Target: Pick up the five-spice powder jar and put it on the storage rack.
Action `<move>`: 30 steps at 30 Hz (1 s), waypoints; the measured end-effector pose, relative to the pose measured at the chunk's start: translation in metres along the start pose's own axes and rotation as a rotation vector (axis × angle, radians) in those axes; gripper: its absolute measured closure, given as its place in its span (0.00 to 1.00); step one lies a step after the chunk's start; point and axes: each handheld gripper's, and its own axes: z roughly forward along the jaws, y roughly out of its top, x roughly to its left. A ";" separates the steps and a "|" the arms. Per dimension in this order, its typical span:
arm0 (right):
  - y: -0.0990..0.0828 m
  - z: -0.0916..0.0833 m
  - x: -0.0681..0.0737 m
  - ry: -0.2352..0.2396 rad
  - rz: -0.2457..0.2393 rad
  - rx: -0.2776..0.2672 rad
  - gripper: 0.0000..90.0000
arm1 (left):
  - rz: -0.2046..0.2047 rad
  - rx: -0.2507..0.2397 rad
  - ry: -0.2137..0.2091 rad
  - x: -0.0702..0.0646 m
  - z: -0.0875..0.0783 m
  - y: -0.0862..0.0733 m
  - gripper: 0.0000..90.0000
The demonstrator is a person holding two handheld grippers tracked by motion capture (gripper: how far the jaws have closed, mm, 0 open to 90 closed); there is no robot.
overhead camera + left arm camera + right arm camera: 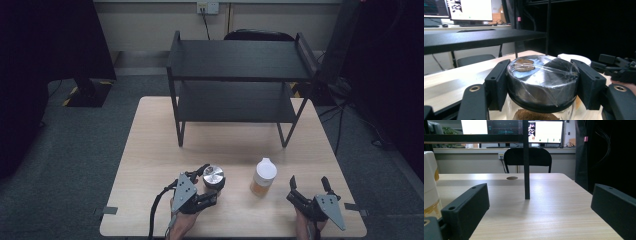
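Jar (213, 178), glass with a silvery lid (541, 75) under clingy wrap and brown powder inside, stands at 7 o'clock on the worktop (150, 150), and my left gripper (204, 184) has its fingers (497, 83) closed on the lid's rim from both sides. I judge it rigid, fairly heavy and breakable, the wrap slippery, so a hold lower on the glass would be safer than on the lid. My right gripper (309, 186) rests at 5 o'clock, fingers (465, 210) spread wide and empty, just beside the white-capped bottle (263, 176); the black shelf (240, 60) stands at 12.
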 end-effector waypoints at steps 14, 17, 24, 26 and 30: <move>0.000 0.000 0.000 0.002 0.000 0.000 0.00 | 0.010 -0.052 -0.135 0.038 0.002 0.039 0.39; 0.000 0.000 0.000 0.003 0.000 0.000 0.00 | 0.017 -0.053 -0.148 0.043 0.002 0.052 0.39; 0.000 0.000 -0.001 0.003 0.000 0.000 0.00 | 0.046 -0.077 -0.177 0.059 0.006 0.082 0.39; 0.000 0.000 -0.001 0.003 0.000 0.000 0.00 | 0.052 -0.074 -0.185 0.065 0.009 0.092 0.39; 0.000 0.000 -0.001 0.003 0.001 0.000 0.00 | 0.054 -0.085 -0.194 0.075 0.016 0.111 0.39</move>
